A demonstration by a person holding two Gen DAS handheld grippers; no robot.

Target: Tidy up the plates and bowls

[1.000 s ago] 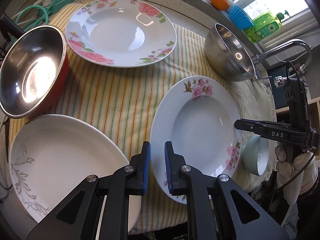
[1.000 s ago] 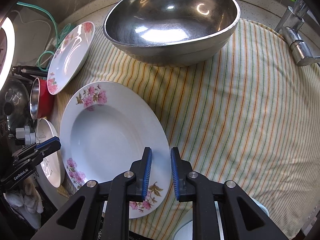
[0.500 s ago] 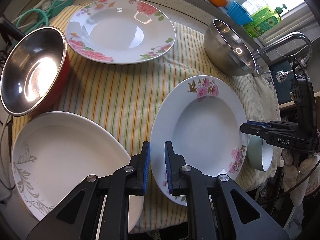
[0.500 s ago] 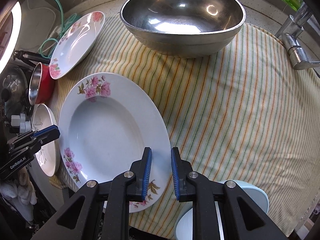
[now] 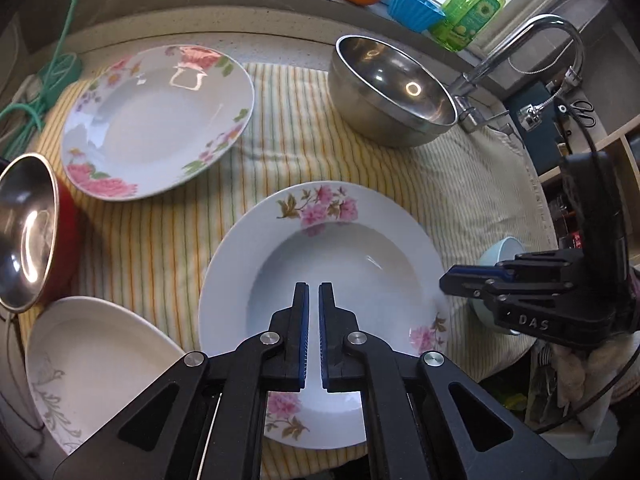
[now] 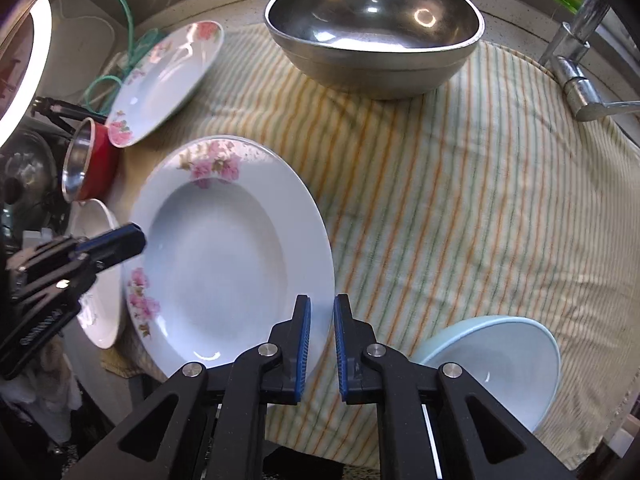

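The pink-flowered deep plate (image 5: 320, 280) sits flat in the middle of the striped cloth (image 5: 152, 248), and both tools hang right over its near side, so this looks like the approach before a first pick, with nothing lifted yet. The left hand-held gripper (image 5: 314, 300) hovers above the plate's well, jaws brought together with only a sliver of gap and nothing between them. The right hand-held gripper (image 6: 321, 316) hangs over the plate's right rim where it meets the cloth; its jaws have just been closing, they stand nearly together, and they too are empty. Working outward: a light blue bowl (image 6: 500, 364) sits near the cloth's front edge, just right of the right tool. A second flowered plate (image 5: 160, 120) lies farther back to the left, the big steel bowl (image 6: 372, 32) stands at the back, a red pot (image 5: 36, 232) sits tipped at the left, and a white plate with a grey leaf pattern (image 5: 92, 356) lies at the front left corner, apart from the pink plate. Nothing is stacked, so the sorting seems barely begun. The likely next move calls for jaws to open again, since a shut pair cannot take a rim. Then one jaw must slip under the plate's lip and the other over it. The cloth may bunch if the lower jaw digs in.
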